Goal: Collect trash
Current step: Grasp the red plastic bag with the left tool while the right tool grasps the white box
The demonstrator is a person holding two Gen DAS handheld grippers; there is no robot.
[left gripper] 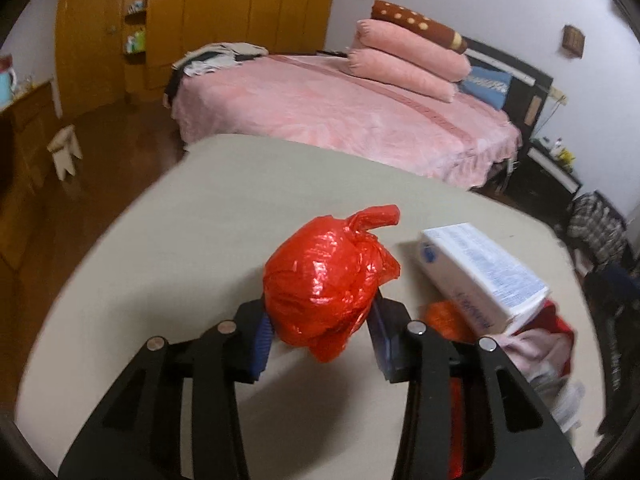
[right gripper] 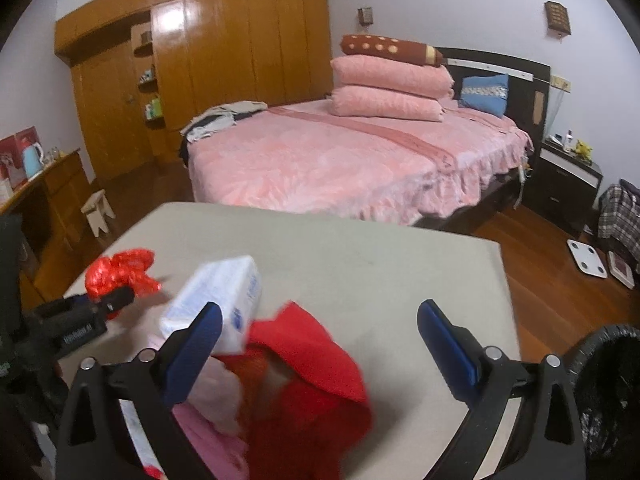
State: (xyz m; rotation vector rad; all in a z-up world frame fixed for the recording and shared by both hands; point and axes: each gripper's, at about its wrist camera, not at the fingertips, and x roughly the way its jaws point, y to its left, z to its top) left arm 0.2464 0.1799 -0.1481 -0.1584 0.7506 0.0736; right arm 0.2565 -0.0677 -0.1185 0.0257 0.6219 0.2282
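A knotted, crinkled red plastic bag (left gripper: 328, 280) is held clamped in the left claw (left gripper: 320, 332) above the beige table (left gripper: 200, 220), mid-table. The right claw (right gripper: 320, 320) is spread wide, empty, over red cloth (right gripper: 316, 360). Slippery film could be lost from the pads.

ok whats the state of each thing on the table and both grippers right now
left gripper: shut on the red bag
red bag: knotted, bunched, held between the pads
right gripper: open, holding nothing
tissue pack: tilted, propped on the pile
red cloth: crumpled on the table
trash bin: open, black liner in it
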